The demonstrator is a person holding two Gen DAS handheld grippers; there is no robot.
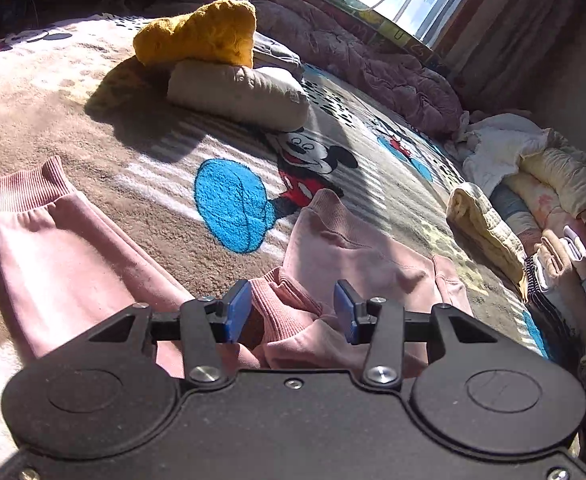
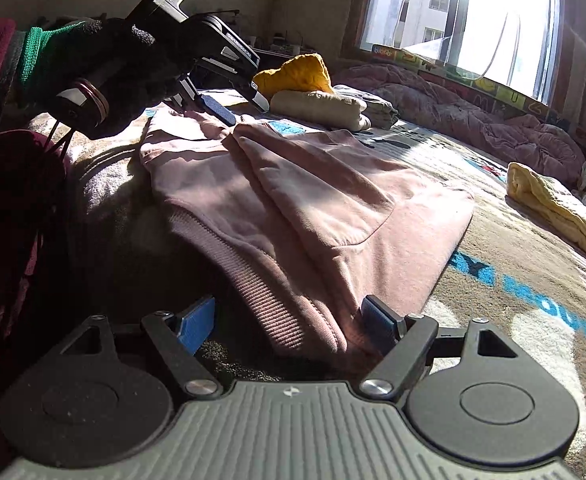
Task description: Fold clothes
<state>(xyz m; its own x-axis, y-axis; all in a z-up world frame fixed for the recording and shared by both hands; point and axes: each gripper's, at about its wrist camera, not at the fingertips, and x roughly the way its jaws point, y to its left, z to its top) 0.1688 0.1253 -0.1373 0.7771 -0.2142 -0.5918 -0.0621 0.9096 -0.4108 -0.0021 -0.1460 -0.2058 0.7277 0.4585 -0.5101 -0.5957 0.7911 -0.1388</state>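
Pink sweatshirt [image 2: 305, 200] spread on the bed blanket [image 1: 133, 128], near the folded beige garment [image 1: 241, 94]. Left claw [image 1: 292, 312] released around its ribbed cuff; right claw [image 2: 289, 320] released astride its ribbed hem.

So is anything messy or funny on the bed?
Yes. The pink sweatshirt lies rumpled, one sleeve stretched sideways. A yellow knit sits crooked on the folded beige garment.

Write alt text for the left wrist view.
The open left gripper straddles a ribbed edge of a pink sweatshirt spread on a Mickey Mouse blanket, with one cuffed sleeve stretched out to the left. Behind sit a yellow knit garment on a folded beige one.
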